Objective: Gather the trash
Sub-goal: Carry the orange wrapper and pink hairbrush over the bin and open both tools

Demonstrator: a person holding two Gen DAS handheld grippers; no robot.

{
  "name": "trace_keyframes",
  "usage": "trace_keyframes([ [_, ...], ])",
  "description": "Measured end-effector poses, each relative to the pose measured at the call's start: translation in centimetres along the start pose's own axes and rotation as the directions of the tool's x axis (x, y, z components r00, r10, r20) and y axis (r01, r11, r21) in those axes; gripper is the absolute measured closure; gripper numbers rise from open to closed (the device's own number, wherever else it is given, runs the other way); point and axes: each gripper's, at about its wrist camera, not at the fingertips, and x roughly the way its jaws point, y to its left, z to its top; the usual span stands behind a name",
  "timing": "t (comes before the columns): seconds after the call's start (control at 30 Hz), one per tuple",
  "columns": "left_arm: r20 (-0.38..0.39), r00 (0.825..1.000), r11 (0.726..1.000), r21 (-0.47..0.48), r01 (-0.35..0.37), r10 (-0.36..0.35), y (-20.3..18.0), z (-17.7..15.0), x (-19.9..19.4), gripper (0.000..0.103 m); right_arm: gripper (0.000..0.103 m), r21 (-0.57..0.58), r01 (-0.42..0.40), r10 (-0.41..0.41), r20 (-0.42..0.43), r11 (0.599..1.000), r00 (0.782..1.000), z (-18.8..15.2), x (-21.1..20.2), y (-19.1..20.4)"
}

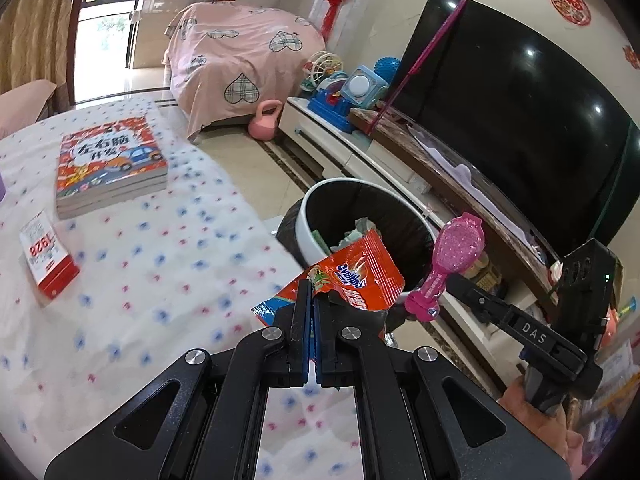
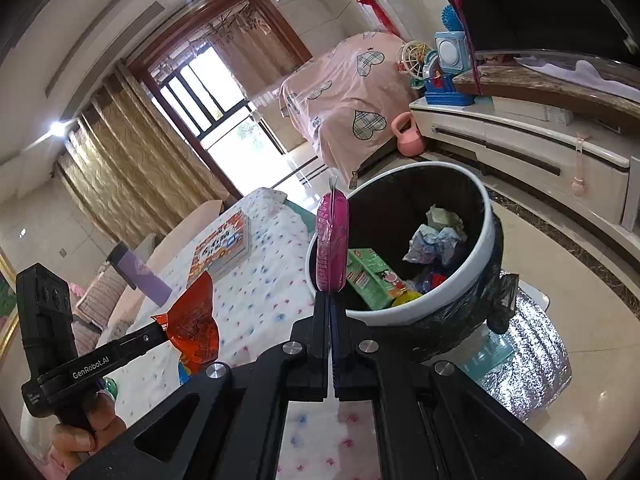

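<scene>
We are clamping the orange wrapper (image 1: 356, 276) in our left gripper (image 1: 312, 292) and the pink brush (image 1: 452, 256), head up, in our right gripper (image 2: 331, 300), both beside the bin (image 2: 404, 312).

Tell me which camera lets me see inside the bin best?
The right wrist view. It looks down into the bin, so the crumpled paper and green carton inside show clearly. In the left wrist view the bin sits farther off, and the orange wrapper covers part of its opening.
</scene>
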Motion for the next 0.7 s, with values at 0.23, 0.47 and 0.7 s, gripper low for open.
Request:
trace_keyframes([
  [0.23, 0.003, 1.0, 0.999, 0.034, 0.003, -0.003, -2.0, 1.9, 1.7, 0.102, 0.103, 0.002, 0.011, -0.011, 0.018, 1.0, 1.0, 1.1, -0.3, -1.0],
  [0.47, -0.008, 1.0, 0.997, 0.076, 0.002, -0.001, -4.1, 3.4, 4.4, 0.102, 0.102, -0.01, 0.034, -0.033, 0.027, 0.999, 0.999, 2.6, 0.0, -2.0],
  [0.7, -0.035, 0.999, 0.995, 0.1, 0.002, 0.001, -5.6, 4.0, 7.4, 0.102, 0.102, -0.025, 0.066, -0.065, 0.018, 0.998, 0.998, 3.6, 0.9, -2.7],
])
